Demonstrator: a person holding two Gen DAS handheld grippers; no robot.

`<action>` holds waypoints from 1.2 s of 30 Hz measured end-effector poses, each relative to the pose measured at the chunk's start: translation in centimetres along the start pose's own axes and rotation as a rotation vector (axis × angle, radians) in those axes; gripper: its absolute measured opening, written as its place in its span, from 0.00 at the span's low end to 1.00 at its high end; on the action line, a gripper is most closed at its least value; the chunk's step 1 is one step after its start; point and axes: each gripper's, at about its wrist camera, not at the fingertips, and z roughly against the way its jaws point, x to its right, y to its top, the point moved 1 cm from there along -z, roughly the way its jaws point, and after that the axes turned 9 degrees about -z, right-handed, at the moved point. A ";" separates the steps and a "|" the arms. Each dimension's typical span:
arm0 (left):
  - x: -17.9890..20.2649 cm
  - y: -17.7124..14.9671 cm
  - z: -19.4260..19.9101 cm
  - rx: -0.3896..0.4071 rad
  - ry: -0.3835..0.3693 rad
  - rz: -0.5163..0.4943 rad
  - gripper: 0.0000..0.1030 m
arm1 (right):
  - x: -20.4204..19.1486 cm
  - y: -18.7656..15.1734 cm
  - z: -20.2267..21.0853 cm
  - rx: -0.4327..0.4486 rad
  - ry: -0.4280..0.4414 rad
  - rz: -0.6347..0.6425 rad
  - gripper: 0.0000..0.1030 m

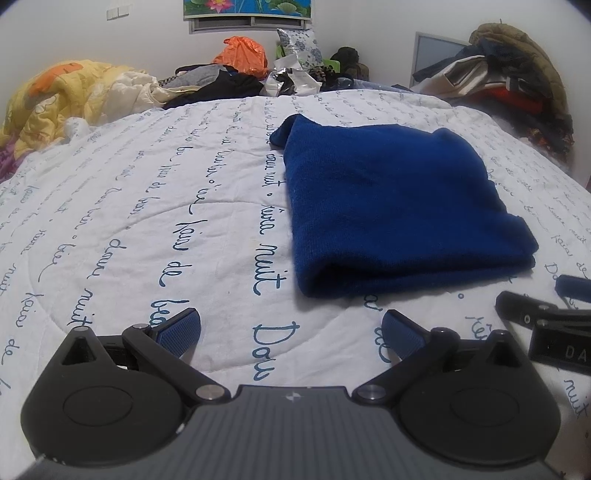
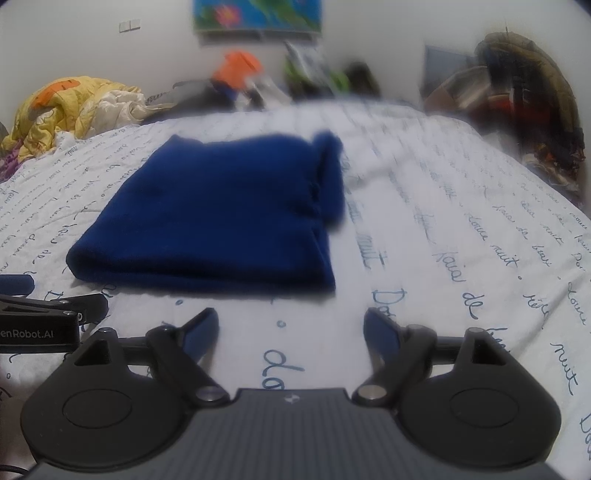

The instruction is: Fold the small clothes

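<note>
The blue knit garment (image 1: 399,210) is lying folded into a chunky rectangle on the white quilt (image 1: 147,221) with the blue cursive writing printed all over it, rounded fold edge toward the cameras and a bit of fabric sticking up at the far corner. The left gripper (image 1: 291,328) sits low over the quilt with its blue-padded fingers (image 1: 181,326) spread wide and nothing between them, the garment just ahead and off to its right. Same deal with the right gripper (image 2: 291,332) — jaws wide apart, empty, garment (image 2: 218,218) just ahead and to its left, not touching it. That view is pretty blurry toward the far side, so details there are mush. Each gripper peeks into the other camera's edge, so they're side by side near the close edge of the fold. Back of the bed is a mess — a yellow comforter (image 1: 70,96) bunched on the left, an orange plastic bag (image 1: 242,53) and dark clothes in the middle, and a heap of clothes (image 1: 517,81) piled on the right, with a lotus picture (image 1: 247,7) on the wall
</note>
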 end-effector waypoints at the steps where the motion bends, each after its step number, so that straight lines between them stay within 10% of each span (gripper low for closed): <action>1: -0.1 0.0 0.0 0.001 -0.003 -0.002 1.00 | -0.1 0.0 0.0 0.005 -0.007 -0.001 0.84; 36: -0.5 -0.3 0.0 0.007 -0.003 0.000 1.00 | 0.1 -0.1 -0.7 -0.006 -0.011 0.011 0.99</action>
